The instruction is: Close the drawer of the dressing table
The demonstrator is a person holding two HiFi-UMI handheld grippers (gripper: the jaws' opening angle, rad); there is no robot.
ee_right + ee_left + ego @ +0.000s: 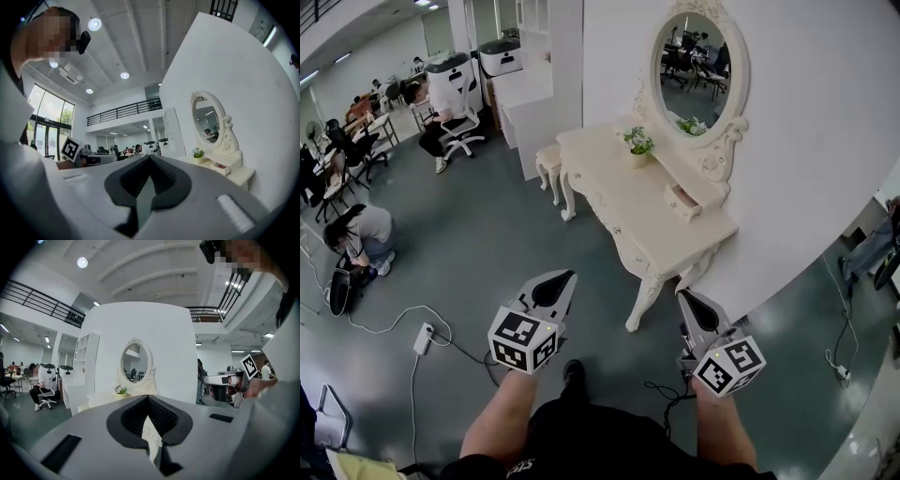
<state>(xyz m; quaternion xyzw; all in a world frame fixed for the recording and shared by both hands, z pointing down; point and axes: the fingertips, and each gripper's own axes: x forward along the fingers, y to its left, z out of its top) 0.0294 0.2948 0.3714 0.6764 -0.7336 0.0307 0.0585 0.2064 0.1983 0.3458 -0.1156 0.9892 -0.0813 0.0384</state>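
Left gripper [563, 277] and right gripper [683, 296] are both sitting pinched shut, holding nothing. The small drawer [682, 201] is hanging open on the dressing table [614, 173], well ahead of them, nearer the right.

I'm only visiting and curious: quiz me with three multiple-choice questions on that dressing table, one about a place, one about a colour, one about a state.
1. Where does the potted plant stand?
A on the floor
B on the dressing table, beside the mirror
C on a windowsill

2. What colour is the dressing table?
A black
B red
C cream white

3. How is the small drawer under the mirror?
A pulled out
B pushed shut
C taken out altogether

Answers:
1. B, the plant sits on the tabletop by the mirror's foot.
2. C, top and legs are pale cream.
3. A, the drawer's front juts forward of its case.
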